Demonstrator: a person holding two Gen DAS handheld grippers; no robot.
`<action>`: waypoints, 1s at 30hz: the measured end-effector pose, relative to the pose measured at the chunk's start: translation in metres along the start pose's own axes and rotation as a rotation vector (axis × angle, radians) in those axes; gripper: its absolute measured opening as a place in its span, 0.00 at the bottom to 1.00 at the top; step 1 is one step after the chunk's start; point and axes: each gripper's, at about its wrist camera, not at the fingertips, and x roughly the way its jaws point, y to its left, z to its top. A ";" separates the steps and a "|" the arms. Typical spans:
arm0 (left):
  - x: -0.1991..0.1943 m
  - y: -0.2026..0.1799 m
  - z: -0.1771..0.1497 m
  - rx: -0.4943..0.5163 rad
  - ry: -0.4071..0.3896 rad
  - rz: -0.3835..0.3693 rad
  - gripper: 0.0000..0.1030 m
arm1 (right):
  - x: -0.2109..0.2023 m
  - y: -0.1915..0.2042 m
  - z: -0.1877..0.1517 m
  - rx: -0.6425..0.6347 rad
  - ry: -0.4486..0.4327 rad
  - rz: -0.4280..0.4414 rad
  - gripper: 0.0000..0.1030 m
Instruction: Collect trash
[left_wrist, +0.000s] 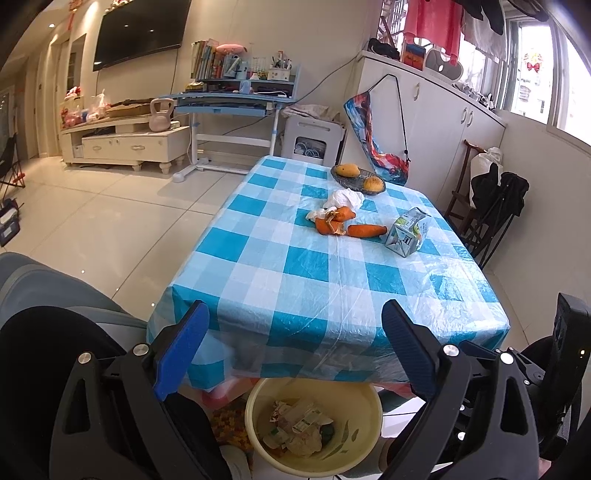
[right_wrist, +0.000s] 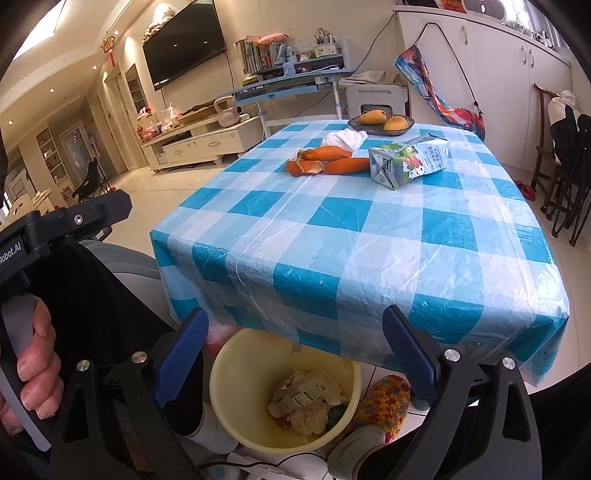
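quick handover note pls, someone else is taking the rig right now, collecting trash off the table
Left gripper: jaws open, empty, held over the near table edge.
Right gripper: jaws open, empty, likewise.
Yellow bin on the floor under the near edge already holds crumpled paper and wrappers.
Left on the checked tablecloth: crushed carton, carrots with peel scraps, white crumpled tissue.
The fruit bowl with mangoes is probably not trash.
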 end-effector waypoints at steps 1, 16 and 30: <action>0.000 0.000 0.000 0.001 0.000 0.000 0.88 | 0.000 0.000 0.000 -0.001 0.000 -0.001 0.89; -0.001 -0.003 0.000 0.010 -0.003 -0.007 0.88 | -0.004 -0.005 0.002 0.032 -0.021 0.006 0.91; -0.002 -0.006 -0.001 0.020 -0.005 -0.012 0.88 | -0.006 -0.007 0.002 0.042 -0.025 0.009 0.91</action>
